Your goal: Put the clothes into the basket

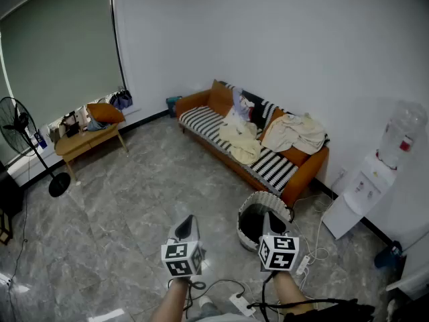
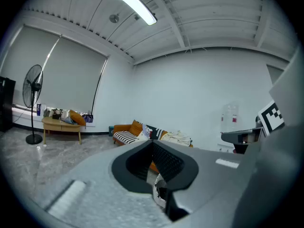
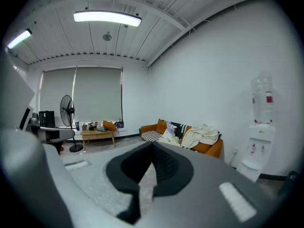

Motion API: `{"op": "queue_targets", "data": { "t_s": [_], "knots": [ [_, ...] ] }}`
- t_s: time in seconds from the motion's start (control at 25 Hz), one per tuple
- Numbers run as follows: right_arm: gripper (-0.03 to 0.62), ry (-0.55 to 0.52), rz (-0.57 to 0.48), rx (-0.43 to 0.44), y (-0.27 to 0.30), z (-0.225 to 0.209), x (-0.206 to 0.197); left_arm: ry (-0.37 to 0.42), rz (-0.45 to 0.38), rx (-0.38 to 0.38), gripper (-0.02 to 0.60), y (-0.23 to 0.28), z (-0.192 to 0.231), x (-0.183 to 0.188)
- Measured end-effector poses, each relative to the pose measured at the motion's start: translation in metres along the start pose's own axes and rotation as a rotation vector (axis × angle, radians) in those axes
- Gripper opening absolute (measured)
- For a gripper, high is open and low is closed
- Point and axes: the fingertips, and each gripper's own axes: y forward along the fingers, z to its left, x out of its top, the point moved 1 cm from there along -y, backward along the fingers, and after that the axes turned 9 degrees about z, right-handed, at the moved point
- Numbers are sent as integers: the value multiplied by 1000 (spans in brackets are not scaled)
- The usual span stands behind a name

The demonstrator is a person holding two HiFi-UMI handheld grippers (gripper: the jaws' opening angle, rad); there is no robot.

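Square black-and-white markers [image 1: 178, 258] seen on each tool's cube. Red label on water dispenser bottle [image 1: 402, 131] too small to be read. Left tool [image 1: 188, 220] and right tool [image 1: 268, 217] held side by side on outstretched forearms, pointed slightly downward toward sofa [image 1: 198, 102]. Jaws of both shut, nothing gripped. Clothes [image 1: 295, 132] heaped on sofa, well apart from tools. Basket [image 1: 253, 199] set on floor beside right tool.

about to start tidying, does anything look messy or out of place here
Yes: on the sofa a pale yellow garment lies crumpled on the seat, and a cream garment is draped over the backrest. Loose cables trail on the floor beside the basket.
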Motion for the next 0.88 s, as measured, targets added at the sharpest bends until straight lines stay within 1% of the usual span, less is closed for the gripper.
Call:
{"op": "queue_targets", "data": {
  "t_s": [0.16, 0.28, 0.44, 0.52, 0.64, 0.8, 0.88],
  "knots": [
    [3, 1, 2, -8, 11, 2, 1, -22, 5, -20, 6, 12, 8, -5],
    [3, 17, -1, -24, 22, 4, 3, -16, 18, -24, 6, 22, 16, -6],
    [3, 26, -13, -51, 43, 6, 11, 1, 13, -35, 5, 38, 26, 3],
    [3, 30, -8, -48, 56, 14, 14, 14, 20, -36, 6, 45, 36, 5],
    [3, 43, 1, -45, 75, 31, 18, 11, 36, -42, 5, 53, 57, 6],
    [3, 76, -7, -55, 93, 47, 21, 27, 42, -46, 5, 61, 82, 8],
    [3, 78, 1, -66, 98, 52, 21, 5, 42, -46, 6, 63, 94, 9]
  ]
}}
